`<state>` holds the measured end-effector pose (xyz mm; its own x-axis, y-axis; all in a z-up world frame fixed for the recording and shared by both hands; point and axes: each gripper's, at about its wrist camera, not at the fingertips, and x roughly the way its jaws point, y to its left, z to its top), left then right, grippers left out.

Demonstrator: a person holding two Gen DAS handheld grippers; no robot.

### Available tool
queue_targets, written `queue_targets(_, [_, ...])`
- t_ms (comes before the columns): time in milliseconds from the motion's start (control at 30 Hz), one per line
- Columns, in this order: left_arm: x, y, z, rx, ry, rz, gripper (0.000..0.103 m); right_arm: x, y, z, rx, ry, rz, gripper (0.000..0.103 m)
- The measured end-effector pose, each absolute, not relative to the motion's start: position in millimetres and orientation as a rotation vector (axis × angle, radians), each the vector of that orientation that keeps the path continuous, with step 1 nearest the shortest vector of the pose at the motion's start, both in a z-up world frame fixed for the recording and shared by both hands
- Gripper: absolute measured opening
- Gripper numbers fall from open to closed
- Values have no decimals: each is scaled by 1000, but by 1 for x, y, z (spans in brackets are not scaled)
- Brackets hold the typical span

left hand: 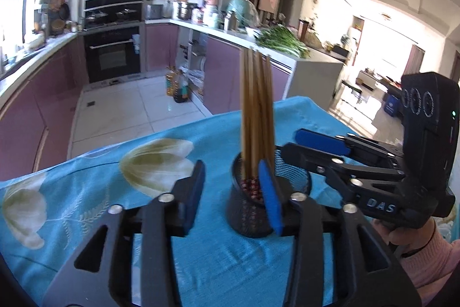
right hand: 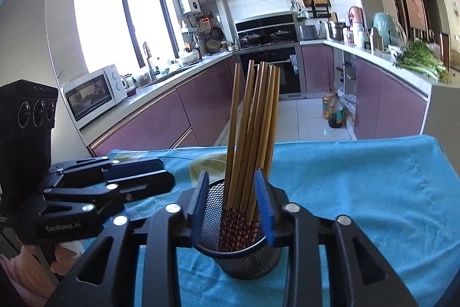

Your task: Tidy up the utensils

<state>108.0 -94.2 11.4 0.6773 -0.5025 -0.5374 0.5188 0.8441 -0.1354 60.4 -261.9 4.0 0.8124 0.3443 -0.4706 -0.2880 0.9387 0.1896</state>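
With chopsticks (right hand: pixel 250 134) upright in the cup (right hand: pixel 238 255) on the near cloth (right hand: pixel 359 192), both grippers (left hand: pixel 233 192) (right hand: pixel 233 209) gape apart, and a sideways nudge could tip it.

Colours around the black mesh holder (right hand: pixel 241 258)

Tan chopsticks (right hand: pixel 253 134) with red patterned ends inside it; turquoise cloth (right hand: pixel 359 192) with pale flowers beneath; blue pads (left hand: pixel 270 197) on black tools.

Smooth wooden chopsticks (right hand: pixel 253 128) are standing in a black metal-mesh holder (right hand: pixel 238 252) between matt blue fingers (right hand: pixel 266 209), sitting on soft printed cloth (right hand: pixel 359 192).
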Motion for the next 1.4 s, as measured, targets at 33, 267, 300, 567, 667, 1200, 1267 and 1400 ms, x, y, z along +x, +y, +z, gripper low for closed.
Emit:
queue_targets(33, [104,-87,11,24,576,-547,49,57,-261,4,101,514,335,54])
queue_targets(267, [75,-47,14,9,467,-387,85,34,-246,6,1,434,295,86])
queue_targets(300, [71,-42,15,9,459,-370,90,31,-244,7,-7,422,291,89])
queue_targets(567, [38,-14,10,-4,344,-215,98,1,-233,8,-52,310,248,96])
queue_targets(667, [24,-15,10,-2,319,-185,98,-4,-235,9,-38,288,242,96])
queue_targets(1200, [-18,-10,14,-1,228,-53,98,-15,-229,10,-21,258,218,96])
queue_targets(1267, [-21,-9,15,-7,225,-56,98,-16,-229,10,-16,256,214,96])
queue_targets(1400, [-25,-9,18,-7,214,-58,98,-18,-231,11,-6,249,210,96])
